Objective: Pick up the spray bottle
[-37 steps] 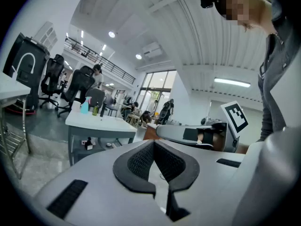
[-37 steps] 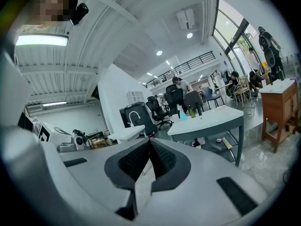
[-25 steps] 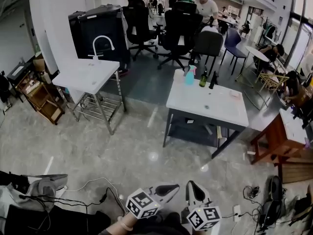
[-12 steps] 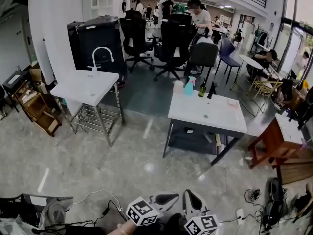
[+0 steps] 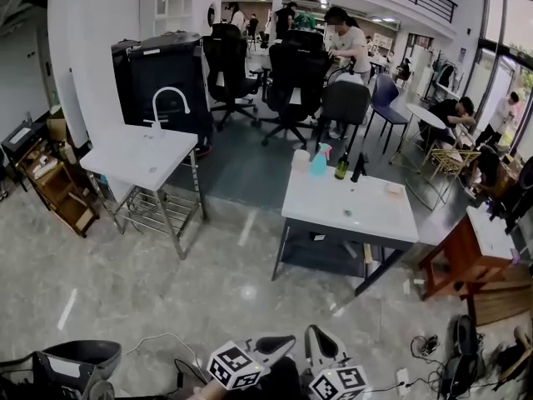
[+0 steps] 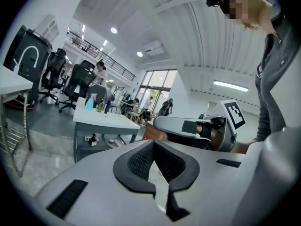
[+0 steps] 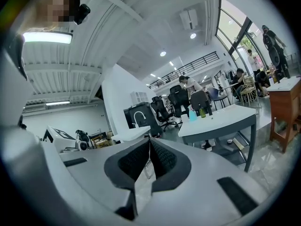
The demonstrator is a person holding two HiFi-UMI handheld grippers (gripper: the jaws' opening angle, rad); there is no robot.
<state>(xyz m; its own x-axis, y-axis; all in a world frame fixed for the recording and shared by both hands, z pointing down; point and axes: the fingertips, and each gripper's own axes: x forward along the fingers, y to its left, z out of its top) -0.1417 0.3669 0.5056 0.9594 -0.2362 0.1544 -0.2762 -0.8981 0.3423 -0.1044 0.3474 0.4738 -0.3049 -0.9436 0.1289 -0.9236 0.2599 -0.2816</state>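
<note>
Both the left gripper (image 5: 281,342) and right gripper (image 5: 315,337) had slipped lower in the frame, each pressed together and empty. Up in the middle, the spray bottle (image 5: 320,162) looked light and slippery, and its thin neck seemed the best spot to grab.

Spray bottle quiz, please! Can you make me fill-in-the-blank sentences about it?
The turquoise plastic spray bottle stands ___ on the white rectangular table.
Beside it stands a dark ___ glass bottle.
The left gripper and right gripper both hold ___.
Missing words: upright, green, nothing.

spray bottle (image 5: 319,162) | light blue | upright | far edge of white table (image 5: 354,213)
</note>
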